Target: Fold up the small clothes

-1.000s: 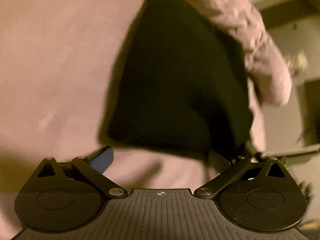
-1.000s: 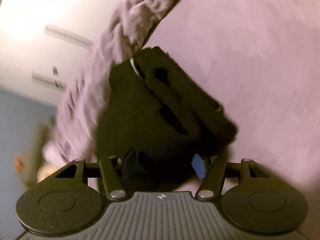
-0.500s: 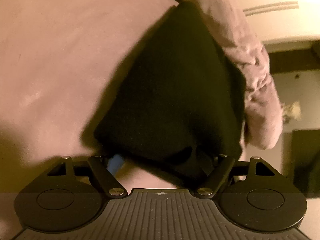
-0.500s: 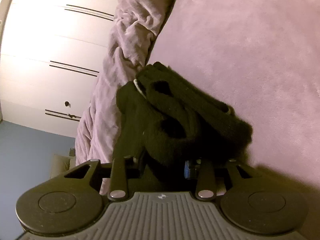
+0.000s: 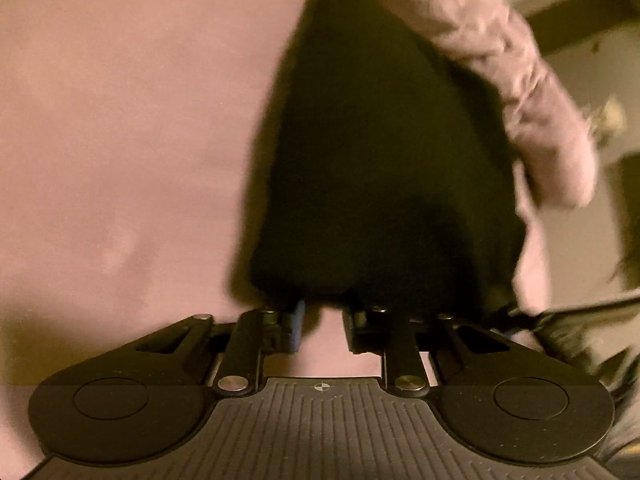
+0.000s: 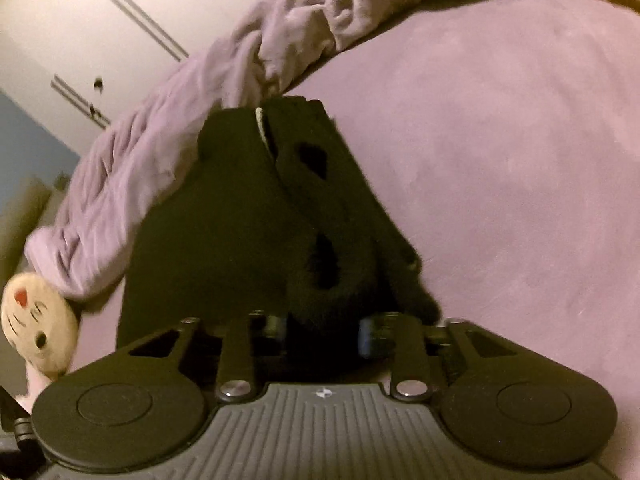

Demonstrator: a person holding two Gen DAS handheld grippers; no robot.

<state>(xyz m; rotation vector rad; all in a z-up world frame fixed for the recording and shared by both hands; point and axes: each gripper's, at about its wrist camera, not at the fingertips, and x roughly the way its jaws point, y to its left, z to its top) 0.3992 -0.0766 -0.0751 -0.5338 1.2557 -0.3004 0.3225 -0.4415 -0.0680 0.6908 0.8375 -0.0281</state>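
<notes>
A: What do I have nearest on the left wrist view?

B: I see my left gripper (image 5: 320, 320) at the bottom centre, jaws closing. The near edge of the black garment (image 5: 380, 168) hangs over the fingertips, but bare pink bedcover (image 5: 120, 120) shows through the gap between them. I cannot tell whether the pads are pressing cloth yet.

A: And the right one?

B: My right gripper (image 6: 322, 330) sits at the bottom centre of its view, jaws easing apart a little, with a thick fold of the black garment (image 6: 248, 216) filling the space between the fingers. It looks clamped on that fold.

A: Where does the garment lie?

B: On the bedcover (image 6: 500, 160). In the right view it runs from the fingers up to the middle of the frame, bunched in rolls on its right side, with a small pale label (image 6: 261, 126) at its far end. In the left view it is a dark, blurred wedge narrowing toward the upper centre.

A: Beyond that?

B: A crumpled pink blanket (image 6: 168, 152) runs along the garment's far edge, crossing the upper left. A cream soft toy (image 6: 34, 320) lies at the left edge. A white wardrobe (image 6: 100, 32) fills the upper left corner.
</notes>
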